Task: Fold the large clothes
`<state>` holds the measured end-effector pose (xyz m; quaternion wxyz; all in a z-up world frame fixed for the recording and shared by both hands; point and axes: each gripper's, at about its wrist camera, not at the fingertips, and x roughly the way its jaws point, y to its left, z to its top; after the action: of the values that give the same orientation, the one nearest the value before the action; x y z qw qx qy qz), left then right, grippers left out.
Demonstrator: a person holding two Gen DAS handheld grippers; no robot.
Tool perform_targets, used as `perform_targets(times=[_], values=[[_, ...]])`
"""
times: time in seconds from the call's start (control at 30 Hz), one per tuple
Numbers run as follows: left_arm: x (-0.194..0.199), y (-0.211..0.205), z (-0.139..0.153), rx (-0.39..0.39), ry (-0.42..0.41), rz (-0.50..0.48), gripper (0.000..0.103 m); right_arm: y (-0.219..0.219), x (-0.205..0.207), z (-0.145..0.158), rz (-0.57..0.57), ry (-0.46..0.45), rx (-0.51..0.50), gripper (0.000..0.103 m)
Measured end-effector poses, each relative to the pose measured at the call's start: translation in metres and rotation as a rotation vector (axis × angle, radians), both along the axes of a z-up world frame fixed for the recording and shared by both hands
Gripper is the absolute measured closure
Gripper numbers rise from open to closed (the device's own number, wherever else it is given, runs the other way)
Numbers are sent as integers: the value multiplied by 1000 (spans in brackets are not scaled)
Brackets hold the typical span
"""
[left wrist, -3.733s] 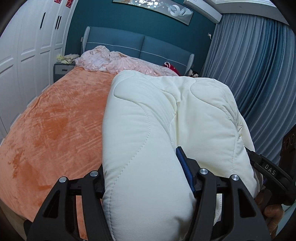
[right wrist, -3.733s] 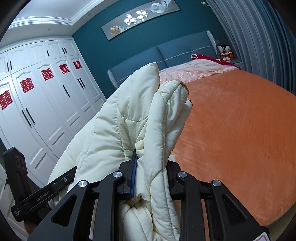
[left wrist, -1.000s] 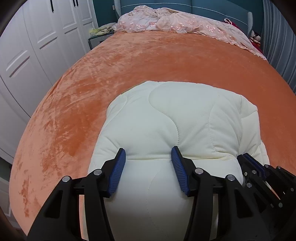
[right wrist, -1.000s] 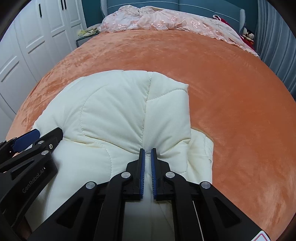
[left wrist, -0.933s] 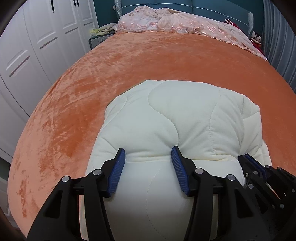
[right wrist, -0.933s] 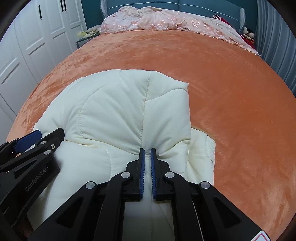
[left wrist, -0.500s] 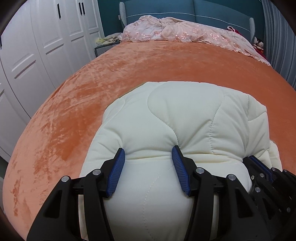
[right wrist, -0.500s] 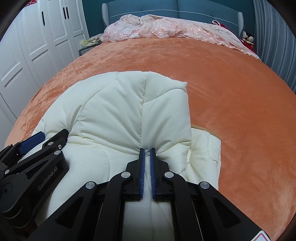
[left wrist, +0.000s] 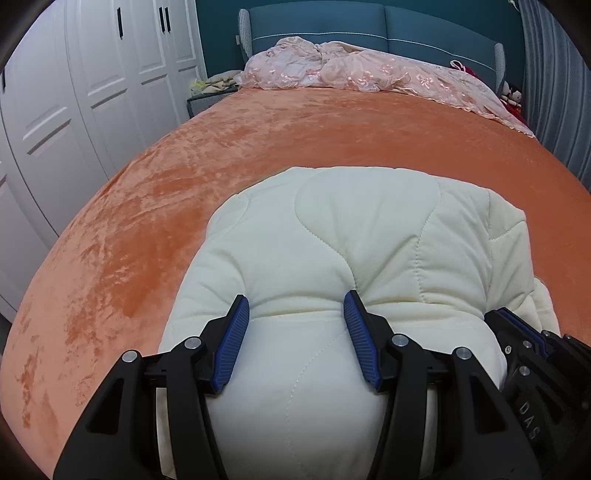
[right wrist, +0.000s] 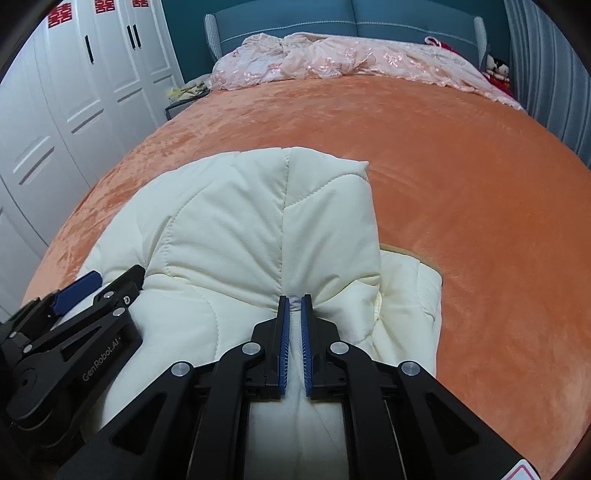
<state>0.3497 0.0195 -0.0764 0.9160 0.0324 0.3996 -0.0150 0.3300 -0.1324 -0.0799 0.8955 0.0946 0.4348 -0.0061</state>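
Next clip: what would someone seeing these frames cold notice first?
A puffy cream quilted garment lies bundled at the near edge of the orange velvet bedspread, filling the middle of both views. The right gripper is pinched shut on a fold of it, while the left gripper straddles a thick bulge. A crumpled pink lace cover lies against the blue headboard.

An orange velvety bedspread (left wrist: 295,140) covers the bed. At twelve o'clock a blue padded headboard (left wrist: 369,22) stands against a teal wall (right wrist: 192,22), pink lacy bedding (left wrist: 369,74) heaped below it. White wardrobe doors (left wrist: 92,92) fill nine o'clock; grey-blue curtains (right wrist: 546,74) hang at two o'clock.
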Motion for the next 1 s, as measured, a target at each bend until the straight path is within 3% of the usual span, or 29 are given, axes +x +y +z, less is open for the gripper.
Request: perform_targets(times=[0.13, 0.23, 0.37, 0.67, 0.87, 1.0], values=[[-37, 20, 28, -24, 35, -38, 45, -18, -40, 37, -20, 41, 115, 92], [-73, 34, 40, -40, 66, -51, 45, -18, -78, 48, 1, 77, 101, 86], [-105, 46, 35, -62, 135, -29, 45, -10, -108, 45, 25, 113, 82, 84], [-112, 54, 15, -64, 180, 26, 37, -4, -108, 14, 11, 159, 31, 85], [-109, 66, 1, -159, 213, 58, 29, -5, -105, 1, -1, 162, 40, 85], [-109, 64, -3, -162, 212, 62, 27, -1, -105, -4, 2, 157, 23, 85]])
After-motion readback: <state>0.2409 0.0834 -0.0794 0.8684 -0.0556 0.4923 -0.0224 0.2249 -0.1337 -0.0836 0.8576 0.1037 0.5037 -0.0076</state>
